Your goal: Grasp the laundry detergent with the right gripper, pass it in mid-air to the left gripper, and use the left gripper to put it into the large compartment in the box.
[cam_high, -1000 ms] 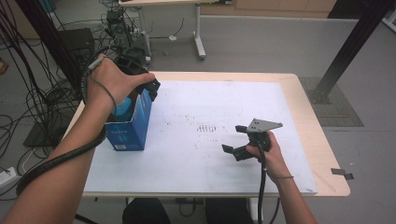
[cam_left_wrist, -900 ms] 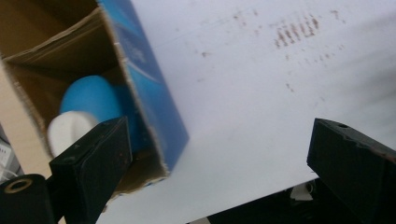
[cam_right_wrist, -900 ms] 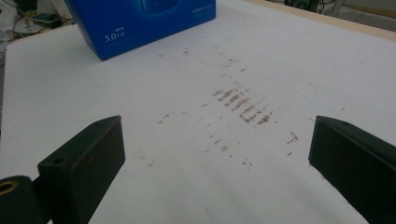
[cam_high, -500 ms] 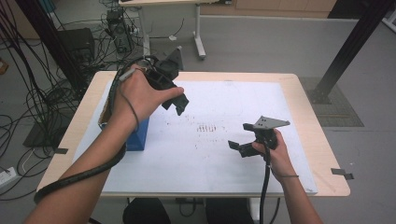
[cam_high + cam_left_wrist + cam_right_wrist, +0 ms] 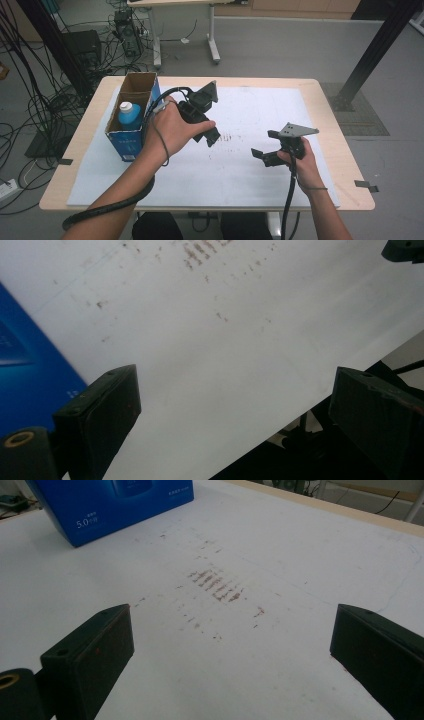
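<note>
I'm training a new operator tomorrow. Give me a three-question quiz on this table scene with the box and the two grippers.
1. True or false: the left gripper is shut on the bottle.
2. Where does the bottle stand? A) in the blue box, B) on the white sheet, C) on the floor.
3. Fill in: the right gripper has its jaws ____, with nothing between them.

Key
1. False: in the left gripper view its jaws stand wide apart over the sheet, away from the box.
2. A: its white cap and blue shoulders show inside the open-topped box.
3. open.
</note>
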The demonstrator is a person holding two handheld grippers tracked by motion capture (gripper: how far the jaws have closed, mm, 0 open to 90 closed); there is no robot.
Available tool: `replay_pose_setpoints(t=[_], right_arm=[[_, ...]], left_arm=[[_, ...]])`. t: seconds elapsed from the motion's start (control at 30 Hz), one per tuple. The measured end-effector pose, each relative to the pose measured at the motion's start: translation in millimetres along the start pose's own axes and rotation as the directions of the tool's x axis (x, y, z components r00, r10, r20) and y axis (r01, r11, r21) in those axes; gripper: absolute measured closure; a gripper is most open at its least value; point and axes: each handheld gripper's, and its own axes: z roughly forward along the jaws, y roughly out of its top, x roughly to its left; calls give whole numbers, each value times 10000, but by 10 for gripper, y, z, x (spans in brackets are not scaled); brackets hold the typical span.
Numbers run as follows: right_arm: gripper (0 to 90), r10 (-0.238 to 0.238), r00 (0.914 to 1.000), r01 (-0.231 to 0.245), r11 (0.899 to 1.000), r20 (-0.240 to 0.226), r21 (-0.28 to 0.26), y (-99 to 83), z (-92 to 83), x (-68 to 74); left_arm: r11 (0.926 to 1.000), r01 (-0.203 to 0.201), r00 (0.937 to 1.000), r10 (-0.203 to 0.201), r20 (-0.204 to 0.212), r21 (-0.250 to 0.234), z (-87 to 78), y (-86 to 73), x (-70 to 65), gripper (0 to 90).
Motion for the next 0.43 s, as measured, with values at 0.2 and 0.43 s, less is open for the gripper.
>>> replay_pose_setpoints(t=[0.2, 0.43], right_arm=[[37, 16, 9999, -15, 10000, 118, -35, 9, -38, -16], [38, -32, 9999, 32, 10000, 165, -10, 26, -45, -4]], left_arm=[[10000, -13, 9999, 12, 152, 71, 172, -5, -27, 69], [9998, -78, 9997, 74, 218, 182, 248, -8, -18, 71]])
